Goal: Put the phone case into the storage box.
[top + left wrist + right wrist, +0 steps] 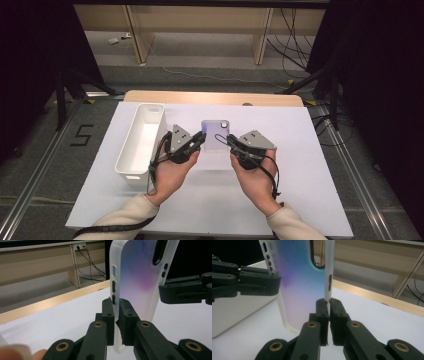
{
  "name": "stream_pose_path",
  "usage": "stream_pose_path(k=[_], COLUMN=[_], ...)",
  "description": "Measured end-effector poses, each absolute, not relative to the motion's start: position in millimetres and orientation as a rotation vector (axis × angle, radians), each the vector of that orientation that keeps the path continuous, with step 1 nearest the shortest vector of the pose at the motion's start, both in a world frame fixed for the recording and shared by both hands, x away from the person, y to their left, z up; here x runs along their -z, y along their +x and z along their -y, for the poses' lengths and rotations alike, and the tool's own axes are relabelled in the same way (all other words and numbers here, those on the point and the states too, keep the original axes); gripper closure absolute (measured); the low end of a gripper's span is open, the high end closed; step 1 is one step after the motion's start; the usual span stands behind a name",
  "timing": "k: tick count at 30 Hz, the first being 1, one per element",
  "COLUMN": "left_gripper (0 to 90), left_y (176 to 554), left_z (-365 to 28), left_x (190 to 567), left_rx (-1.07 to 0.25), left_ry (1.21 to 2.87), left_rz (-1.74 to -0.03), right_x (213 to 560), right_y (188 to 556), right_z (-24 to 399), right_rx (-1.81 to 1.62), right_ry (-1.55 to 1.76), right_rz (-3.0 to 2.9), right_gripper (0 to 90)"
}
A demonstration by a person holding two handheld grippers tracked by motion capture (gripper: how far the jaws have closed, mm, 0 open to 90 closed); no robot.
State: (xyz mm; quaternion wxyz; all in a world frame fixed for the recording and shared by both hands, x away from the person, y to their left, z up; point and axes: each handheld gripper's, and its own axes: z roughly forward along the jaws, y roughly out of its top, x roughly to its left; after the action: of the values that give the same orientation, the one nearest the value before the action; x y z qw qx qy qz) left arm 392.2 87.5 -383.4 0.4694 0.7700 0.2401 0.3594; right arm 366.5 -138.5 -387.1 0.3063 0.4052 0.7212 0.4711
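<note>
**Phone case pinched at both side rims by two grippers**

A phone case (216,135) is held up off the table (300,165), at its middle between the two hands, just right of the white bin (140,142). The case is thin, rectangular with rounded corners, made of frosted translucent plastic at the rim and a glossy back with a blue-to-purple-to-pink gradient. A dark-edged, elongated camera cutout is seen near its top, and small dark button slots run along both side rims. In the gripper views the case (140,277) stands upright.

The left gripper (116,312) is nearly closed: its black, blocky, matte jaws are pressed on the case's frosted side rim, just below the button slots. Brass-coloured rivets are seen on the linkages. In the high view the left gripper (197,140) meets the case's left edge.

The right gripper (329,308) is likewise nearly closed, with only the thin rim (329,277) clamped between its pads, below a slot cutout. In the high view the right gripper (231,141) meets the case's right edge. Each gripper is topped by a grey three-cornered plate, with a black cable trailing from it.

The bin is long, rectangular, smooth white plastic with rounded corners and a handle slot at its near end. The table is covered by a flat matte white sheet, with a light wood edge at the far side.
</note>
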Motion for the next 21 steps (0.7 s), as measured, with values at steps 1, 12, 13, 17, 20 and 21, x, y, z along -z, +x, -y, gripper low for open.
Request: stream_pose_path(k=[1,12,13,17,20,21], left_gripper=[83.4,85.2,85.5,86.6,87.1,87.5], left_y=[393,393,393,396,397,397], left_z=[-88,-88,-88,-92,-95,-97], left_x=[383,386,386,387,385,384], left_rx=[-0.885,-0.882,-0.882,-0.890,-0.896,-0.903], left_ry=[1.891,1.902,1.896,1.902,1.898,1.903], left_rz=[-0.586,-0.622,-0.637,-0.647,-0.653,-0.648], right_x=[387,389,389,388,386,386], right_y=[367,363,362,358,356,357], right_z=[138,132,132,129,130,131], right_rx=[-1.242,-1.262,-1.264,-1.297,-1.310,-1.318], right_ry=[1.069,1.044,1.049,1.056,1.059,1.056], right_rz=[-1.902,-1.932,-1.938,-1.955,-1.961,-1.950], right_gripper=[86.7,90.0,90.0,90.0,88.3,87.4])
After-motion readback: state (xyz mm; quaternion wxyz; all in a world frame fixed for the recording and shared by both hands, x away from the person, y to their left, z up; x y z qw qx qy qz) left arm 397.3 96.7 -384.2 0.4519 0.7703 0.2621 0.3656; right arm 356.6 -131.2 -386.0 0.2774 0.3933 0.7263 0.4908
